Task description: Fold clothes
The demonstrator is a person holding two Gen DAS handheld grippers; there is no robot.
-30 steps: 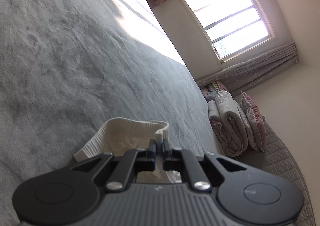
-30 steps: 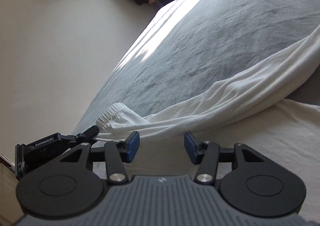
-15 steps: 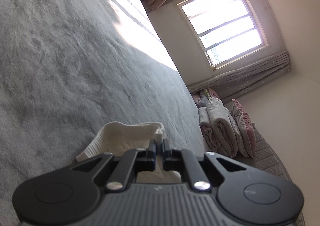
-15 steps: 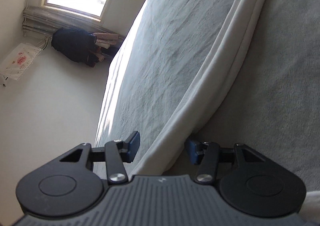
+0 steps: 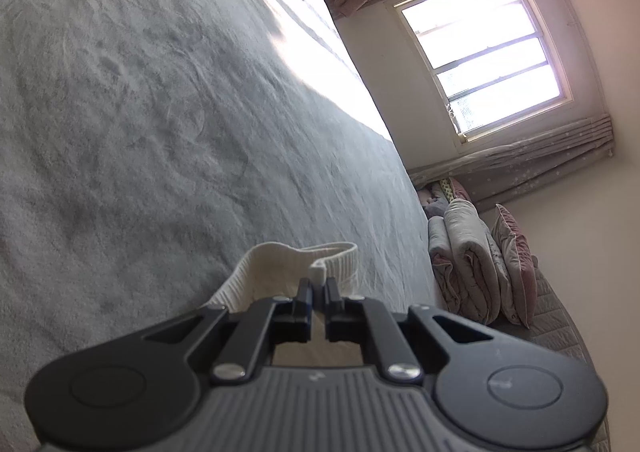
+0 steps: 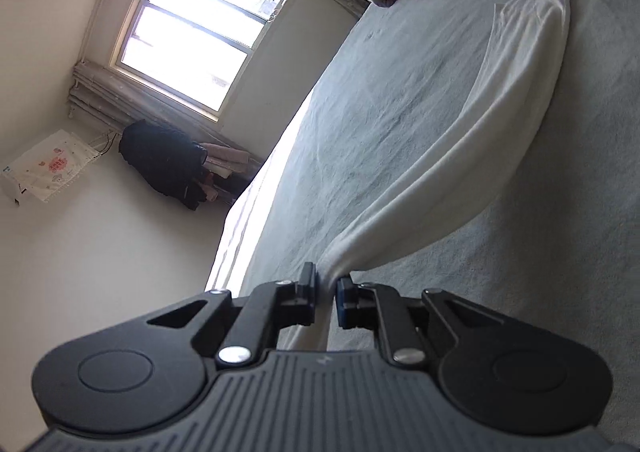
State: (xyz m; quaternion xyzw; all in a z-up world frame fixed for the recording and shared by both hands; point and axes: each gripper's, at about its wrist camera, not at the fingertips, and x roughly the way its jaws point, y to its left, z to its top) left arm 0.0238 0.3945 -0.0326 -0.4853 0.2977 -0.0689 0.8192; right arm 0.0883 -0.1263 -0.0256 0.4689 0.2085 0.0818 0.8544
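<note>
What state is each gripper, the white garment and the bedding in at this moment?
left gripper: shut on the ribbed cuff.
right gripper: jaws closing, white garment bunched between them.
white garment: unfolded, stretched across the grey bed.
quilts: rolled up beside the bed.

A wide bed covered in a grey, faintly creased fabric sheet [image 5: 168,124] fills most of both views, with a bright strip of sunlight along its far edge. Beyond that edge a white-framed window with horizontal bars [image 5: 484,52] glows in the cream wall, and grey pleated curtains dotted with small stars [image 5: 540,156] are bunched along one side of its frame. At one end of the bed lie rolled grey and pink quilts [image 5: 468,264] beside a dusty-pink cushion [image 5: 516,264]. Near the window a dark garment [image 6: 164,160] hangs over pale folded items (hard to identify). A white printed plastic bag [image 6: 48,168] hangs on the wall.
</note>
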